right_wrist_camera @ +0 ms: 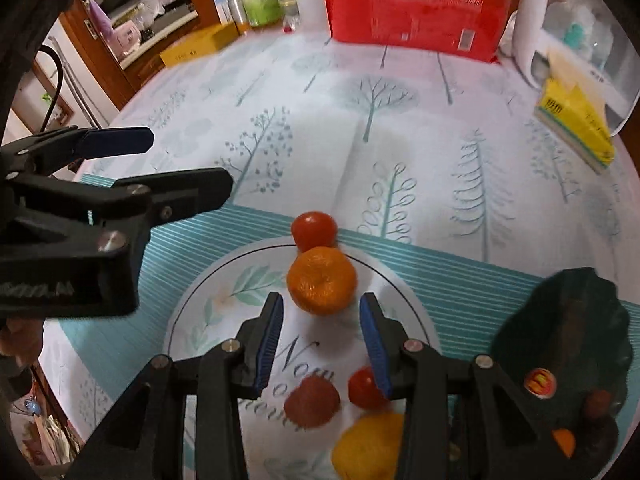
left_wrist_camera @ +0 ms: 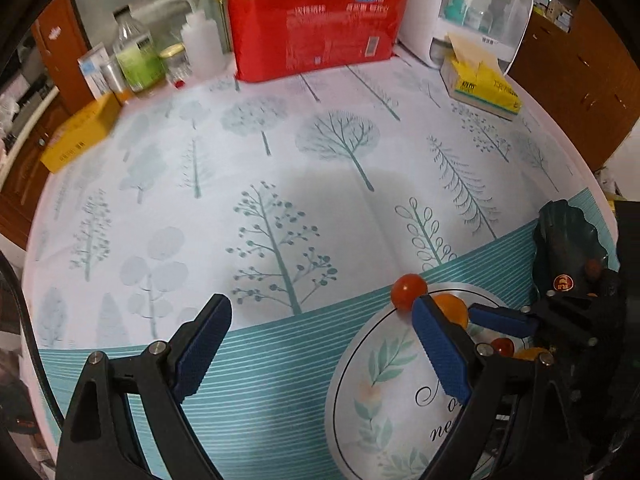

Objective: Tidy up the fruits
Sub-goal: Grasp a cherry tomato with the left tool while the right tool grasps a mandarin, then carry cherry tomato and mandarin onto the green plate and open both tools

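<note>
Your left claw [left_wrist_camera: 320,344] hangs with its jaws wide apart and nothing between them, over the striped band of the worktop [left_wrist_camera: 320,160] near its front edge. Your right claw [right_wrist_camera: 322,340] has its jaws partly apart, gripping nothing, with the orange mandarin [right_wrist_camera: 321,280] just ahead of its fingertips. A red tomato [right_wrist_camera: 314,230] touches the mandarin's far side. Closer to you, under the right claw, lie a dull red fruit [right_wrist_camera: 312,402], a second small tomato [right_wrist_camera: 362,388] and a yellow fruit [right_wrist_camera: 370,446], all inside the printed oval. The dark green leaf-shaped dish [right_wrist_camera: 560,340] sits near the front right corner.
</note>
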